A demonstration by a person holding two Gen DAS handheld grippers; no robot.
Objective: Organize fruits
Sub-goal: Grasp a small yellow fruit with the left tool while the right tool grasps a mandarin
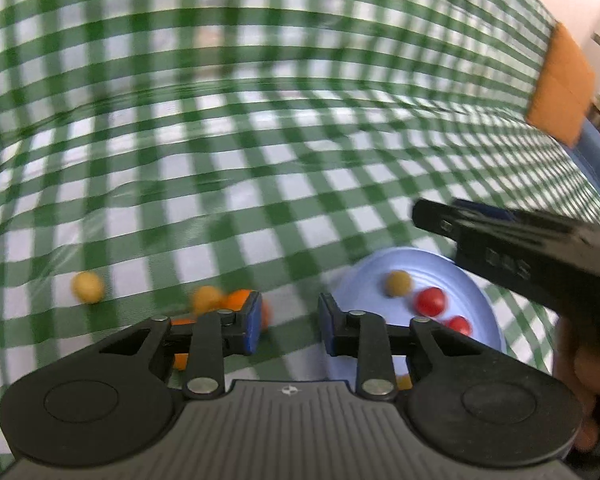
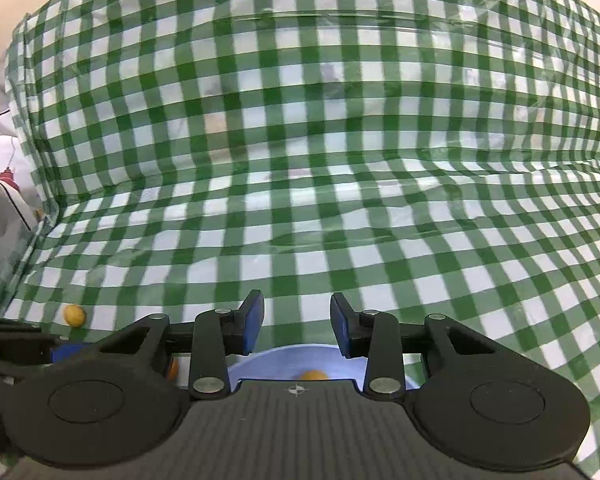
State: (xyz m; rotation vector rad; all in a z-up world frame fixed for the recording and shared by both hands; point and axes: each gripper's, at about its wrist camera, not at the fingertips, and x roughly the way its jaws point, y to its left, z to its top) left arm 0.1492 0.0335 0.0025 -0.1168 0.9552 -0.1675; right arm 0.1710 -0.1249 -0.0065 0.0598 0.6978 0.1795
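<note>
I see green-checked tablecloth (image 1: 260,140) | blue plate (image 1: 472,292) holding two red fruits (image 1: 431,301) and one yellow | my left gripper (image 1: 288,320) spread, empty | right gripper (image 2: 297,325) spread, empty, above plate | loose yellow fruit (image 1: 87,287) lying left on cloth

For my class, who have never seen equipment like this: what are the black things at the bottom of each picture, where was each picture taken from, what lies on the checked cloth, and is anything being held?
Each picture comes from a camera mounted on a hand-held gripper, looking along its jaws. The left gripper and right gripper are both open, holding nothing. On the green checked cloth sits a blue plate with two red fruits and a yellowish one. A yellow fruit and blurred orange ones lie off the plate. In the left view, the other gripper crosses at right.
</note>
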